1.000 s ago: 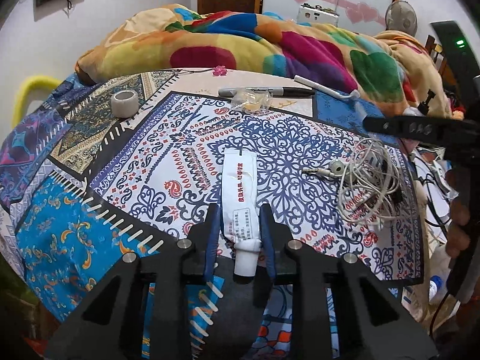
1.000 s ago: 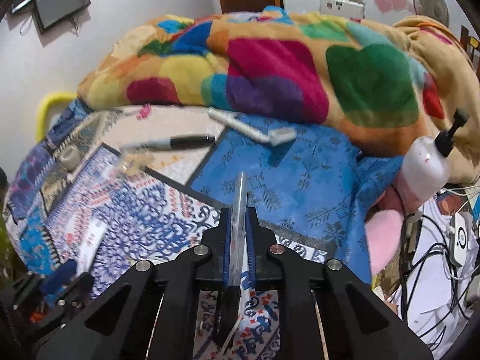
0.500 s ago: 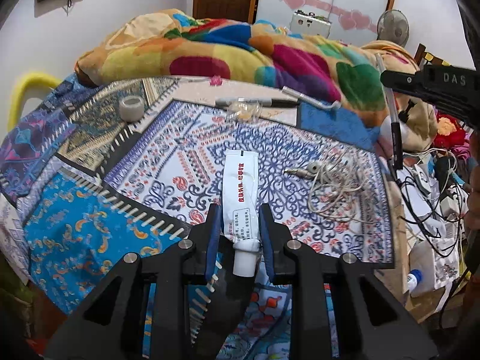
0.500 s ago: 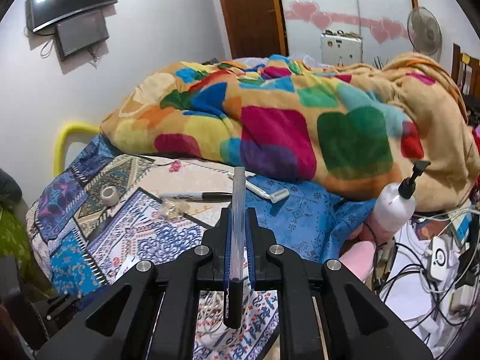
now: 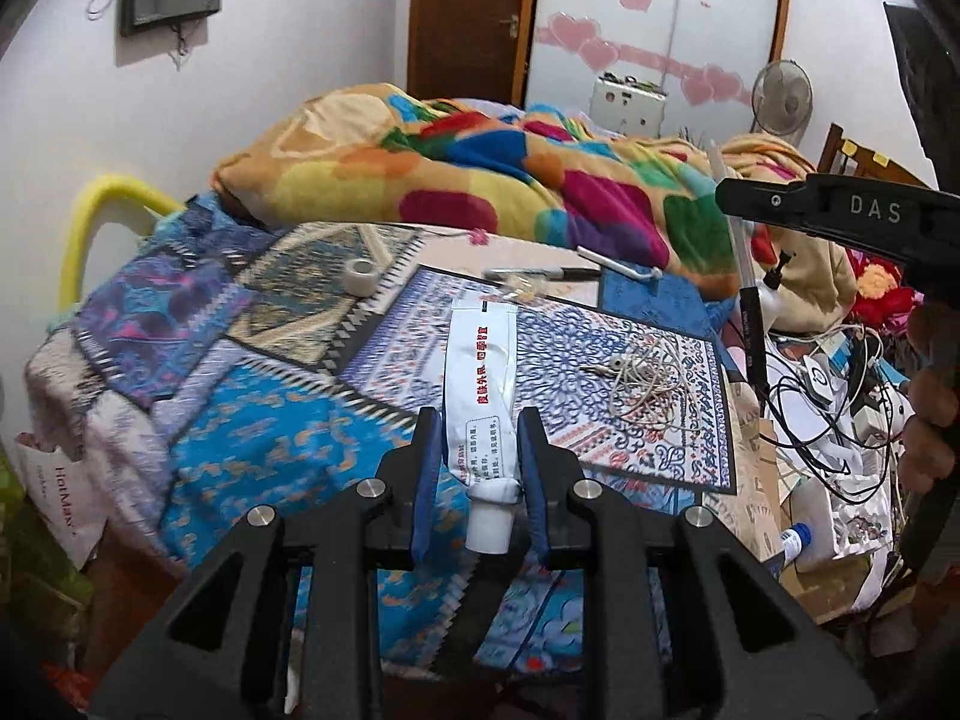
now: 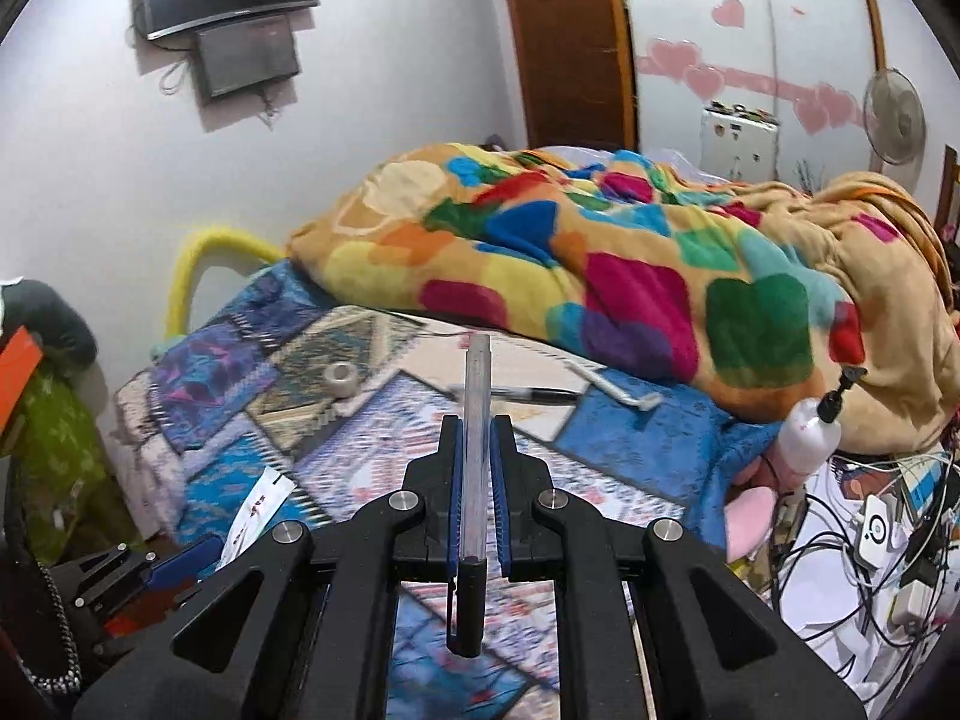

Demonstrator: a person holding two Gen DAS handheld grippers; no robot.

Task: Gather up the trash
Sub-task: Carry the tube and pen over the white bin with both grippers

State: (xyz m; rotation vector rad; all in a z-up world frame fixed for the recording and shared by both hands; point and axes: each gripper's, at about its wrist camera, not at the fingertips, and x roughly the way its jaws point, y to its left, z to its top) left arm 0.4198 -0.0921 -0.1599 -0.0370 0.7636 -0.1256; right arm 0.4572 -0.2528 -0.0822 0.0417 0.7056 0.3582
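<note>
White plastic fills my left gripper (image 5: 480,468): I clench it on the ointment tube (image 5: 480,396) near its cap end, the cap pointing back to me at 6 o'clock and the flat crimped end reaching forward to 12 o'clock. I hold it at the stiff shoulder because the body of such a tube is soft and would fold, I think. The tube looks lifted above the patterned bedspread (image 5: 252,396), not resting on it.

My right gripper (image 6: 477,468) is pressed closed on a clear pen (image 6: 477,414) with a dark cap. The pen lies along the fingers, its clear end at 12 o'clock and the cap at 6 o'clock, so it cannot roll out sideways. In the left view this gripper appears at 2 o'clock, held high beside the bed, with the pen hanging down from it.

Both hands are raised and roughly level, aimed toward the colourful blanket (image 6: 600,252). Both being full, I judge the next step is to carry these two pieces to a bin, which I cannot see.

On the bed remain a tape roll (image 5: 362,273), a marker (image 5: 552,273), a crumpled wrapper (image 5: 522,288) and tangled earphones (image 5: 648,372) at 1 o'clock from the tube.
</note>
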